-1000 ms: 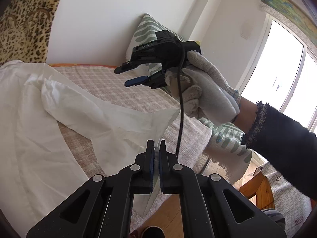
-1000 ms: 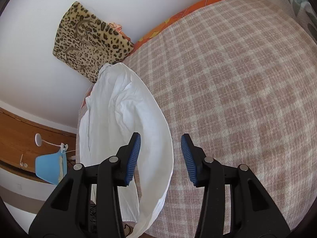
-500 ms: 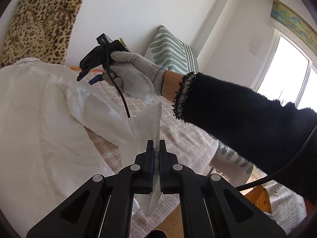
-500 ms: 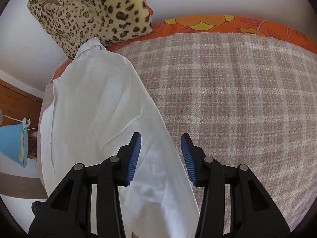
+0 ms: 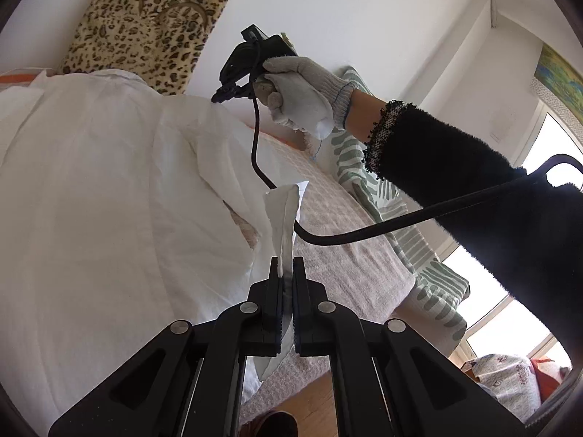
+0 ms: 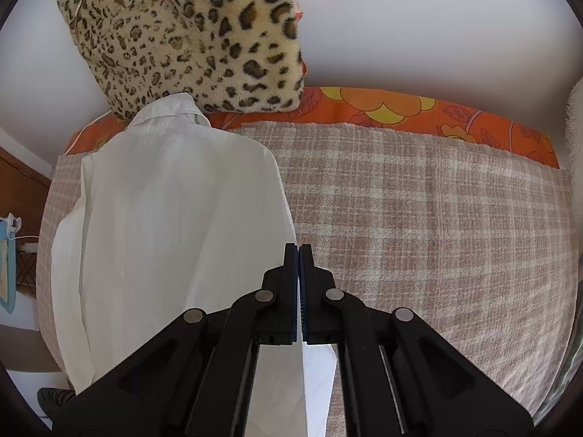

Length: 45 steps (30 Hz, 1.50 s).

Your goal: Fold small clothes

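A white shirt (image 6: 175, 225) lies spread on the checked bedspread (image 6: 419, 225), collar toward the leopard cushion. My right gripper (image 6: 298, 247) is shut at the shirt's right edge near the shoulder; whether it pinches cloth is hard to tell. In the left wrist view the shirt (image 5: 109, 218) fills the left side. My left gripper (image 5: 286, 266) is shut on the sleeve end (image 5: 284, 211), which stands up between its jaws. The right gripper (image 5: 233, 87) shows there too, held by a gloved hand above the shirt's shoulder.
A leopard cushion (image 6: 189, 36) leans on the white wall at the bed's head. An orange flowered sheet (image 6: 400, 109) edges the bedspread. A green striped pillow (image 5: 382, 189) lies at the right. A black cable (image 5: 364, 229) hangs across. Wooden floor (image 5: 313, 397) is below the bed edge.
My right gripper moved toward the shirt's shoulder and closed. My left gripper kept hold of the sleeve end and brought it closer over the shirt.
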Motion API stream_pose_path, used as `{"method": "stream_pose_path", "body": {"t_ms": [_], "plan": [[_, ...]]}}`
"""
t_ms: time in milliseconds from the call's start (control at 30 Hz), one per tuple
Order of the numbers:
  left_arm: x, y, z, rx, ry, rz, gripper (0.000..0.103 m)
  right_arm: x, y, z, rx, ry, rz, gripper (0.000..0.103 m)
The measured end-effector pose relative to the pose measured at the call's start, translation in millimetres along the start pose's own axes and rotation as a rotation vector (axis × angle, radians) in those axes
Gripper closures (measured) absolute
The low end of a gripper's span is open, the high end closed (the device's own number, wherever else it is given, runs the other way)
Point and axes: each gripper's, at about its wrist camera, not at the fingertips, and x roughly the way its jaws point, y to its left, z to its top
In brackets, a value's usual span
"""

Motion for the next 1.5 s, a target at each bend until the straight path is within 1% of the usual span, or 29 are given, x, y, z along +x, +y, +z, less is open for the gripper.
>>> {"method": "stream_pose_path", "body": {"t_ms": [133,267,367,400,467,500,533,567,600,633,667,767,900,933,967,1000,1033,1100,1167,1300,1333,1433,1467,1500], "plan": [[-4.4,11.4,-12.6,-0.08,-0.007,0.035,0.1,-2.1,40.1,16.5,-0.026,-0.022,0.003,0.101],[-19.9,24.0,-19.7,-0.112,-0.02,0.079,0.1,10.8,85.1,25.8,-0.067,-0.019,0.01,0.101],[-29.9,29.6,-24.8,-0.116,-0.015,0.104,0.1,14.1,108.7,25.8,-0.109,-0.005,0.065,0.101],[-32.6,31.4,-26.5,-0.114,-0.014,0.118,0.101,12.3,109.9,25.0,-0.109,-0.01,0.049,0.101],[-35.7,36.0,-31.1,-0.136,-0.008,0.127,0.101,6.2,102.7,27.0,-0.106,-0.026,-0.025,0.101],[-36.1,38.4,-33.5,-0.149,-0.008,0.13,0.101,3.5,94.4,29.2,-0.099,-0.021,-0.053,0.096],[-35.9,38.2,-35.9,-0.146,-0.004,0.129,0.101,1.7,84.0,31.0,-0.092,-0.012,-0.089,0.078],[-34.1,36.4,-37.8,-0.134,0.003,0.128,0.101,1.6,74.6,31.2,-0.09,0.0,-0.123,0.063],[-32.4,34.2,-39.2,-0.123,0.009,0.126,0.101,3.8,63.2,31.1,-0.087,0.016,-0.144,0.039],[-31.7,34.2,-38.7,-0.121,0.009,0.12,0.101,6.2,54.6,28.8,-0.079,0.02,-0.167,0.037],[-31.1,33.2,-38.8,-0.121,0.009,0.112,0.101,9.8,47.9,26.2,-0.078,0.029,-0.185,0.037],[-30.5,30.0,-37.1,-0.094,0.006,0.114,0.101,27.9,35.5,15.2,-0.072,0.078,-0.222,0.047],[-33.6,32.3,-36.6,-0.099,0.004,0.114,0.101,47.1,19.9,6.8,-0.033,0.13,-0.264,0.05],[-33.9,32.1,-36.8,-0.1,0.003,0.114,0.101,50.4,17.0,4.7,-0.023,0.138,-0.246,0.067],[-34.2,32.4,-36.5,-0.102,0.001,0.113,0.101,53.4,14.0,1.9,-0.006,0.152,-0.211,0.081],[-34.4,31.8,-37.1,-0.101,0.001,0.111,0.101,55.5,11.5,-1.3,0.02,0.157,-0.172,0.1],[-34.9,31.0,-37.2,-0.095,0.001,0.11,0.101,54.5,11.0,-2.4,0.034,0.144,-0.154,0.1],[-36.5,27.3,-38.2,-0.079,-0.002,0.105,0.102,48.4,18.4,-1.6,0.017,0.106,-0.168,0.1],[-37.9,24.7,-40.3,-0.077,-0.003,0.097,0.102,38.3,31.9,2.4,0.01,0.072,-0.161,0.101],[-34.2,17.3,-44.9,-0.076,0.014,0.071,0.102,24.2,77.4,18.6,-0.055,0.015,-0.114,0.101],[-32.7,15.1,-45.5,-0.067,0.016,0.068,0.102,26.4,91.2,22.2,-0.082,0.013,-0.102,0.101],[-30.1,12.1,-46.3,-0.054,0.014,0.065,0.102,44.8,129.4,20.9,-0.17,0.058,-0.024,0.101],[-29.8,12.9,-46.5,-0.053,0.014,0.067,0.102,50.3,140.4,17.1,-0.191,0.057,-0.037,0.101],[-29.6,14.8,-47.0,-0.06,0.018,0.068,0.102,54.4,147.4,14.9,-0.199,0.067,-0.043,0.096]]}}
